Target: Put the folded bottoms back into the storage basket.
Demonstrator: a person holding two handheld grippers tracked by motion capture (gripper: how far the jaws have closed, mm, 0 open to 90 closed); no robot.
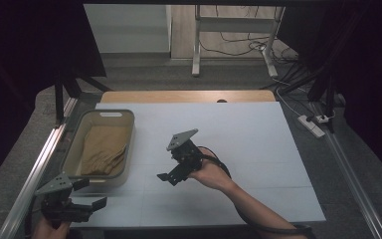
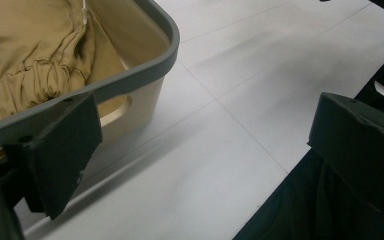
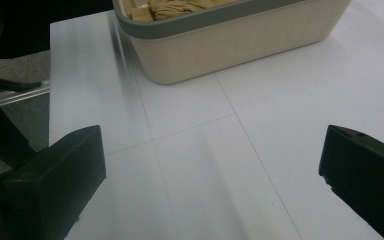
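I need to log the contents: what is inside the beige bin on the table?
The bin holds a crumpled tan garment with a gathered elastic band. Anything beneath the cloth is covered.

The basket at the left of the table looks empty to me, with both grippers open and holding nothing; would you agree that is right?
Not quite: the basket is not empty. A folded tan cloth lies inside it, as the high view and the left gripper view show. The rest stands: the left gripper and the right gripper both have their jaws apart with nothing between them.
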